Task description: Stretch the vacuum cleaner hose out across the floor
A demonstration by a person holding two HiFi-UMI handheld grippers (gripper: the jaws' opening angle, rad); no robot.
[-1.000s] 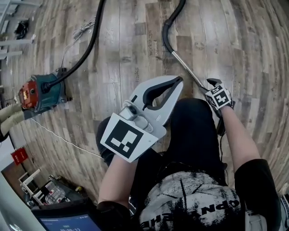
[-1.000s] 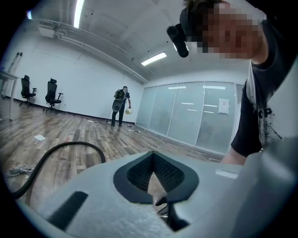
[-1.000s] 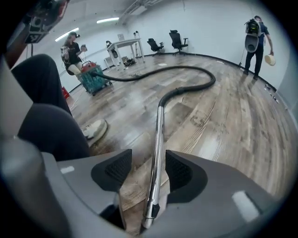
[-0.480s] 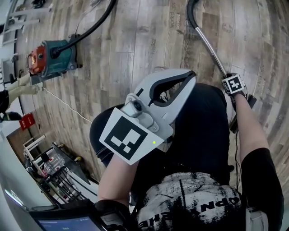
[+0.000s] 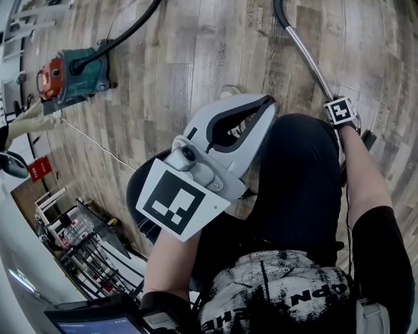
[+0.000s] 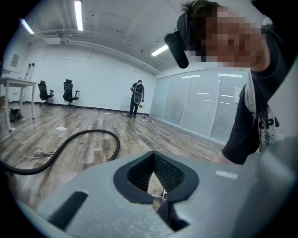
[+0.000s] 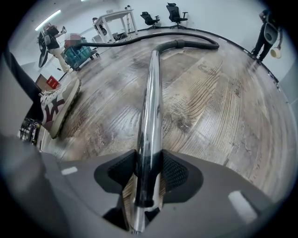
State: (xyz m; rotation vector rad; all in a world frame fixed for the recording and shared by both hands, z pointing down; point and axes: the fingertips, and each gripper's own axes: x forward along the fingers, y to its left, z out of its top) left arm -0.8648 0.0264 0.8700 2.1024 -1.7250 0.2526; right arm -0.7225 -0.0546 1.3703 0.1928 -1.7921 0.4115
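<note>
The black vacuum hose [image 5: 279, 14] curves into a shiny metal wand [image 5: 310, 62] that lies on the wooden floor. Its other end [image 5: 140, 23] runs to the teal and red vacuum cleaner [image 5: 72, 72]. My right gripper [image 5: 336, 107] points steeply down, and its jaws have just been closing. In the right gripper view its pads [image 7: 179, 172] press both sides of the wand [image 7: 150, 107], beyond which the hose [image 7: 186, 42] bends away. My left gripper [image 5: 264, 101] hovers over my lap, shut and empty. The left gripper view shows my left gripper [image 6: 152, 160] before a hose loop [image 6: 93, 135].
My shoe [image 7: 58, 109] stands left of the wand. A thin white cable [image 5: 91, 140] crosses the floor from the vacuum. A cluttered rack [image 5: 78, 241] and a screen [image 5: 91, 319] sit at the lower left. A person [image 6: 136, 97] and office chairs [image 6: 70, 93] are far off.
My right gripper has come down over the wand near its end and narrowed around it. My left gripper has sunk a little, still shut. The head view has swung, shifting the vacuum cleaner up-left.
</note>
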